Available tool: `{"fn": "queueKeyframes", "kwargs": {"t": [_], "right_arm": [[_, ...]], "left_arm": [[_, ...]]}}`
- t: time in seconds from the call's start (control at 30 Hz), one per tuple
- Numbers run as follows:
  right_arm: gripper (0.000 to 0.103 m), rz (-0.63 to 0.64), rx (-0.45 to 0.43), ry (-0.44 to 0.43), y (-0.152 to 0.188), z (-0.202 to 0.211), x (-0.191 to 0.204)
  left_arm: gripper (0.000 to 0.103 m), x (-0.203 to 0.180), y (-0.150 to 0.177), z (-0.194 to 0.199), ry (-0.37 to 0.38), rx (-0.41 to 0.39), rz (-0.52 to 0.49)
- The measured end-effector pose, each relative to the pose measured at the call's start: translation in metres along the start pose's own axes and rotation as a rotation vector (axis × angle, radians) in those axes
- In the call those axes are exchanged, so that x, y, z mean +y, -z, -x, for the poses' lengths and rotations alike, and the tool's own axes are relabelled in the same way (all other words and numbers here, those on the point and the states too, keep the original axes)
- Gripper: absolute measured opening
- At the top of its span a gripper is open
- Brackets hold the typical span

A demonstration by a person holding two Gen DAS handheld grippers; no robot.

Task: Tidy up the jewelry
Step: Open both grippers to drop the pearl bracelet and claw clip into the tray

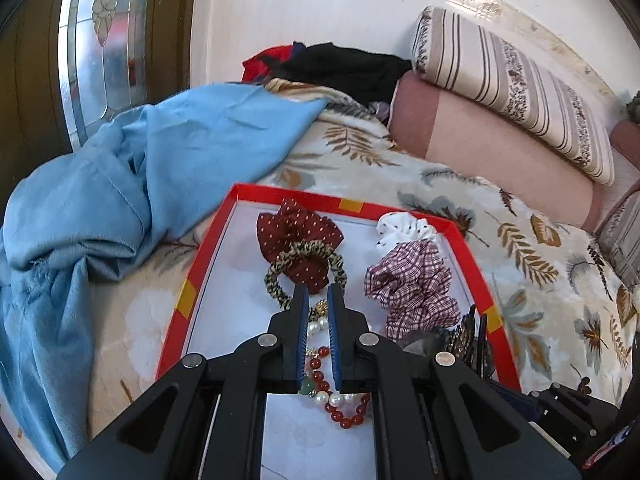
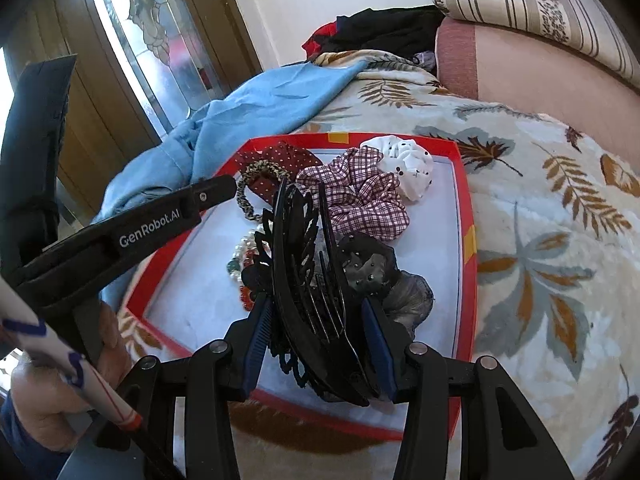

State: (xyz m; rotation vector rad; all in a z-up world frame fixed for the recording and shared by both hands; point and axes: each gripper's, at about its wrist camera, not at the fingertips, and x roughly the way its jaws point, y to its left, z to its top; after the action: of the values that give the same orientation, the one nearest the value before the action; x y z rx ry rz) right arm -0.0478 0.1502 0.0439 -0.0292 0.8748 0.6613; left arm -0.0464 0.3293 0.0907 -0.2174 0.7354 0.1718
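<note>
Bedspread; hair claw (image 2: 316, 280) between hand-held gripper (image 2: 316, 312)

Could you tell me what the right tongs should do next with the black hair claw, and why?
Probably lower the black hair claw onto the bare white floor of the red tray and release: the right tongs hold it above the tray, where scrunchies and beads already lie.

Both handheld grippers are matte black plastic linkages with round silver pivot screws and ribbed blue finger pads (image 1: 305, 320) — the left gripper (image 2: 216, 192) carries white "GenRobot.AI" lettering. A white sleeve (image 2: 60, 356) bears blue zigzags and a red cuff line.
</note>
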Motion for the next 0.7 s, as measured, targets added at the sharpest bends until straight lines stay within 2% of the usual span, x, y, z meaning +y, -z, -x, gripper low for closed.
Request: {"fn": "queueKeyframes", "kwargs": {"t": [0.27,0.4,0.5,0.57,0.63,0.7], "right_arm": [[0.058,0.021,0.015,0.003,0.001,0.0,0.005],[0.062,0.032,-0.005,-0.003,0.001,0.014,0.007],[0.066,0.02,-0.035,-0.014,-0.001,0.029,0.006],[0.069,0.005,-0.061,-0.029,-0.001,0.048,0.003],[0.073,-0.004,-0.087,-0.037,-0.001,0.066,0.001],[0.081,-0.007,-0.13,-0.031,0.001,0.091,-0.002]], "left_arm": [[0.012,-0.002,-0.001,-0.005,-0.017,-0.001,0.007],[0.035,0.001,-0.004,0.0,-0.031,-0.02,0.036],[0.038,0.005,-0.007,0.008,-0.032,-0.056,0.064],[0.049,0.005,-0.009,0.02,-0.05,-0.099,0.074],[0.076,0.007,-0.009,0.038,-0.066,-0.158,0.094],[0.085,0.009,-0.006,0.064,-0.075,-0.232,0.119]]}}
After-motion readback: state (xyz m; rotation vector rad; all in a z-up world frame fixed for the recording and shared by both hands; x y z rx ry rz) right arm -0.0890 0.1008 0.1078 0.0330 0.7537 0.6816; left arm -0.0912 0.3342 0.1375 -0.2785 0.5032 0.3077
